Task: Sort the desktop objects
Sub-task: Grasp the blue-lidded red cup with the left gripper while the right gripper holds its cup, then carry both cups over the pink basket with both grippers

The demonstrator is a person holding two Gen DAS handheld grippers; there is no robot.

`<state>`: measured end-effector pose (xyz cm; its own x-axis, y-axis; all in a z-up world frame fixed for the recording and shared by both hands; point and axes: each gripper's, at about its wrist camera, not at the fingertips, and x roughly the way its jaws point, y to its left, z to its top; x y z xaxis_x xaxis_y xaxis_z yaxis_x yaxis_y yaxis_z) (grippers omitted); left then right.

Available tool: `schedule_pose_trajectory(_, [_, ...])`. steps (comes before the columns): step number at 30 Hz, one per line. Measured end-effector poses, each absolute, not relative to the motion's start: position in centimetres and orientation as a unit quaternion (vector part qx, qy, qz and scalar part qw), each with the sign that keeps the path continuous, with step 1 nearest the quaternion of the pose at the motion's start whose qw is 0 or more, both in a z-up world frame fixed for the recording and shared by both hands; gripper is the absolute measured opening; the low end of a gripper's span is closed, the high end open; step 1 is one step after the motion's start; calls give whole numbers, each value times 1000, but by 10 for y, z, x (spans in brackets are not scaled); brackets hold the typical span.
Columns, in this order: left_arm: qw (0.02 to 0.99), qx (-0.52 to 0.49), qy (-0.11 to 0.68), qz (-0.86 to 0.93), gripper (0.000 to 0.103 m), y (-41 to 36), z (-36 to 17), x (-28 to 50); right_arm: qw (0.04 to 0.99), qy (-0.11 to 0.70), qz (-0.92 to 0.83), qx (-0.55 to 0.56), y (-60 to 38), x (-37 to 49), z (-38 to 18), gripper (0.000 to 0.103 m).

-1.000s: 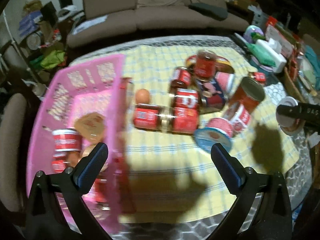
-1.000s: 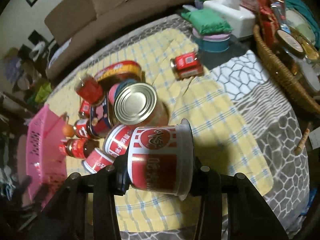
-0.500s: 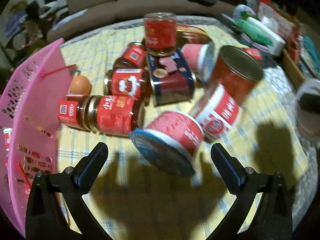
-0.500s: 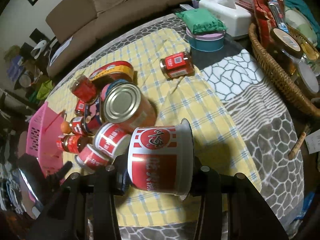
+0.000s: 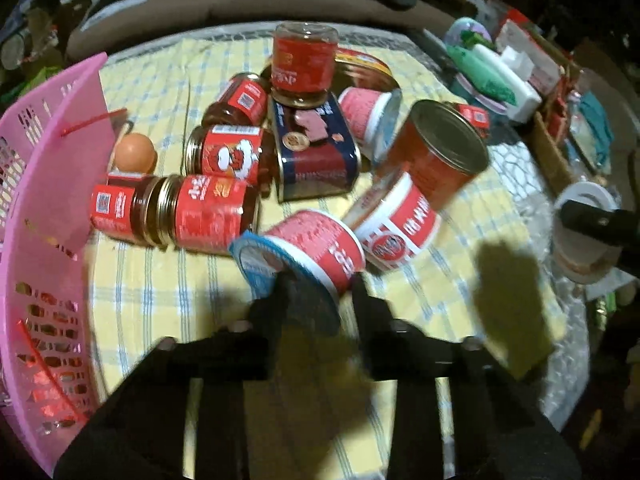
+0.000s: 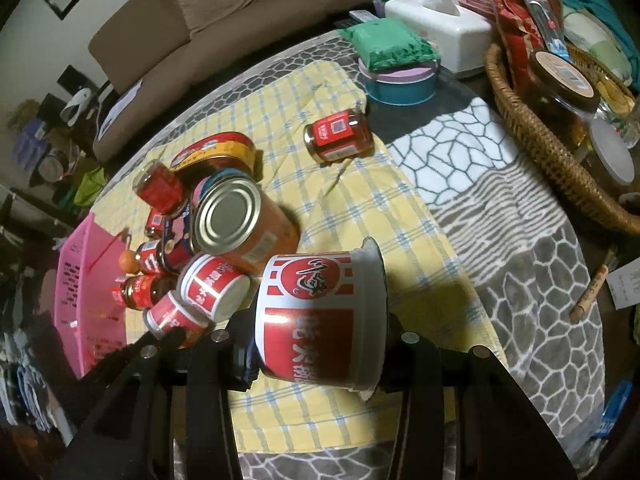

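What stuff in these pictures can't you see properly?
- Left hand-held gripper, left view: blurred, so whether its fingers press the blue-lidded tub is unclear.
- Pink basket, left view: cut off by the edge, contents hidden behind its wall.
- Cup in the right hand-held gripper, right view: its far side and opening face away.
- Jar labels: print too small to read.

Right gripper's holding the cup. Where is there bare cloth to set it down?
Bare yellow checked cloth lies between the lone red-labelled jar and the large tin can, continuing toward the grey patterned blanket. Crowded: the cluster left of the can, up to the pink basket.
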<state>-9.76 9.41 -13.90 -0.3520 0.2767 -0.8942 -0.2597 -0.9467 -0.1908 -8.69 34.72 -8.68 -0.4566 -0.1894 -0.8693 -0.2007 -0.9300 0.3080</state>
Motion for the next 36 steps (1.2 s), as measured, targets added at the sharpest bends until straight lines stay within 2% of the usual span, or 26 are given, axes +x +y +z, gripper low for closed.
schedule_pose_trajectory(1, [167,-554,-11,815,11,92,-135,-96,3,186,833,-522,346,-87,-87,43])
schedule_pose_trajectory(5, [157,-577,-14,801,8,78,-130,-89,2,185,831,-524,342,-88,-87,43])
schedule_pose_trajectory(8, [150,-595,-46,788,17,59,-131,-91,2,185,832,-524,340,-87,-87,43])
schedule_pose_trajectory(11, [122,-606,-41,785,32,46,-130,-90,2,182,831,-525,339,-87,-88,43])
schedule_pose_trajectory(12, [107,-607,-38,787,40,41,-129,-89,2,181,831,-526,338,-88,-88,43])
schedule_pose_trajectory(13, [92,-603,-36,792,55,38,-126,-88,1,181,831,-527,337,-88,-89,43])
schedule_pose_trajectory(14, [86,-595,-37,798,65,36,-123,-87,2,181,831,-527,335,-88,-88,43])
schedule_pose_trajectory(15, [89,-584,-40,806,83,35,-118,-85,1,181,830,-527,335,-88,-89,43])
schedule_pose_trajectory(16, [97,-574,-44,812,96,35,-114,-85,1,181,830,-528,333,-89,-89,43])
schedule_pose_trajectory(18, [109,-560,-47,820,102,41,-110,-85,-3,180,830,-528,330,-89,-88,43])
schedule_pose_trajectory(23, [113,-585,-16,803,102,74,-134,-92,-7,173,829,-532,325,-90,-89,43])
schedule_pose_trajectory(27, [100,-574,53,811,100,98,-155,-91,-5,173,828,-533,326,-89,-90,43])
schedule_pose_trajectory(29, [103,-561,94,816,83,108,-162,-90,-2,174,828,-533,328,-89,-90,43])
schedule_pose_trajectory(31, [133,-567,89,808,43,109,-164,-87,0,174,828,-533,330,-89,-90,43])
schedule_pose_trajectory(36, [141,-572,61,806,40,97,-152,-89,-3,172,827,-535,329,-89,-90,43])
